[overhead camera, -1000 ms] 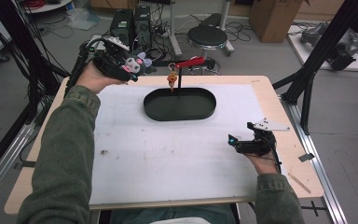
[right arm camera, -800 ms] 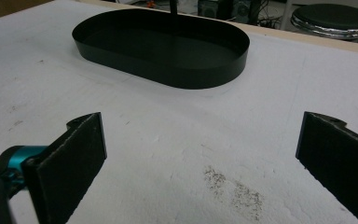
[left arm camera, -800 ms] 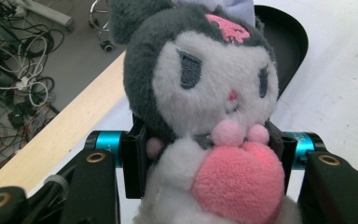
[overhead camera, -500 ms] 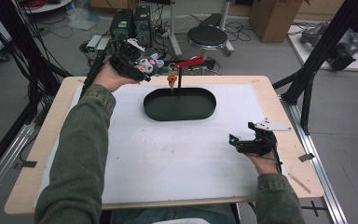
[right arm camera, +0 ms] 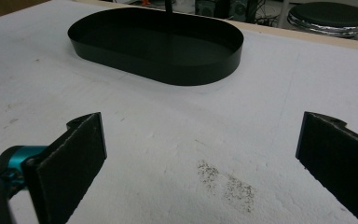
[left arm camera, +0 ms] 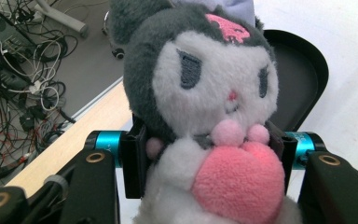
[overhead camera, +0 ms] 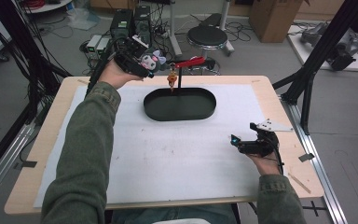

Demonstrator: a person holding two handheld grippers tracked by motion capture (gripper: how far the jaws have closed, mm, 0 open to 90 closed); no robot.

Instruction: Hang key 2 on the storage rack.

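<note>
Plush held high near the desk's far-left corner, by the oval tray.

Plush toy point(left arm camera: 200, 116) looked soft, light and squashy; the left hand-held gripper point(overhead camera: 137, 63) clamped it across the neck, a firm place to hold. It stood upright along the jaws, face toward that camera, above the black tray point(overhead camera: 179, 103). Right hand-held gripper point(overhead camera: 254, 144) rested gaping and empty near the desk's point(overhead camera: 121, 186) right edge.
</note>
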